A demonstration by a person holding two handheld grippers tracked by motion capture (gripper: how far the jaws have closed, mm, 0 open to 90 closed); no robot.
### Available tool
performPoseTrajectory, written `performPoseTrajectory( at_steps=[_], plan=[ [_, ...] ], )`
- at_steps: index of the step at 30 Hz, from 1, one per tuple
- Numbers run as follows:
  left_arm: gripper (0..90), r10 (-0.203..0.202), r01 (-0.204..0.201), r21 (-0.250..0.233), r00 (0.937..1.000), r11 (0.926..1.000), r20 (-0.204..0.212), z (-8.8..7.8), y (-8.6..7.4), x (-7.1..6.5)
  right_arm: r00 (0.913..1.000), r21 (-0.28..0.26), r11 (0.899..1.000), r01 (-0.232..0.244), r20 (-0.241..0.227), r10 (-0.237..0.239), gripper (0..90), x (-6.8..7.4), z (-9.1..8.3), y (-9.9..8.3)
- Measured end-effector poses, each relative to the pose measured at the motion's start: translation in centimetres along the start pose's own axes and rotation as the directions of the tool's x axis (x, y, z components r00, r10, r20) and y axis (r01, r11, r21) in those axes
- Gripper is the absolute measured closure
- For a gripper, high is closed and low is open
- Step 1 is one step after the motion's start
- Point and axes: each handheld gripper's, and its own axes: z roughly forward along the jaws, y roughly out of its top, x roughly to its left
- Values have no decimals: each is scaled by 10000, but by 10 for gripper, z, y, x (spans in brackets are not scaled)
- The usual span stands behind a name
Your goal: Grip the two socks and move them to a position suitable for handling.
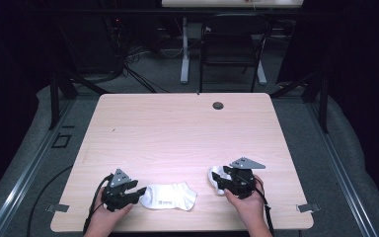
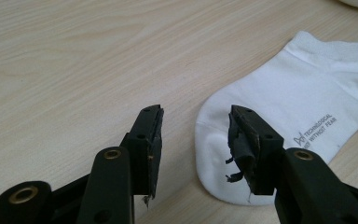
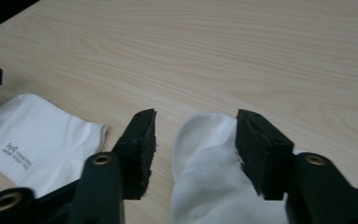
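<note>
High view: two white knit ankle socks on pale wood-grain surface (image 1: 177,123). Flat sock (image 1: 169,196), grey print, by left gripper (image 1: 134,193), fingers spread. Crumpled sock (image 1: 218,176) under right gripper (image 1: 225,180), fingers spread, pinching nothing.

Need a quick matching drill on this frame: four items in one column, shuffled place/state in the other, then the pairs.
Items
1. printed sock
2. crumpled sock
3. left gripper
4. grommet

Descriptions
A. dark round fitting near the table's far edge
B. lies flat, grey lettering on its side
C. bunched up, below the open right gripper
D. jaws apart at the toe of the flat sock, pads not pressing it

Pairs: 1-B, 2-C, 3-D, 4-A
</note>
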Motion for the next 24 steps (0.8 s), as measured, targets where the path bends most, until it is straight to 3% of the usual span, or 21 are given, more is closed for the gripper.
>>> performPoseTrajectory(
  at_steps=[4,7,10,12,17,20,24],
  plan=[
    [542,1,-1,15,10000,10000,21,1,0,0,9971,434,9964,722,201,-732,405,4,5,-2],
    [541,6,-6,1,10000,10000,13,1,0,0,9880,720,9881,1357,641,-1403,486,10,10,-5],
    [540,-65,65,-39,10000,10000,31,1,0,1,9843,932,9819,1650,473,-1699,556,13,14,-8],
    [540,-72,72,-28,10000,10000,22,2,0,1,9861,1144,9803,1612,223,-1647,587,13,19,-13],
    [540,-45,45,2,10000,10000,22,3,0,0,9820,1325,9773,1656,688,-1757,613,13,24,-16],
    [540,-5,5,14,10000,10000,17,3,0,0,9849,860,9879,1293,1047,-1381,623,10,21,-14],
    [539,-13,13,18,10000,10000,53,5,1,-1,9883,980,9927,702,1284,-826,642,0,24,-16]
  ],
)
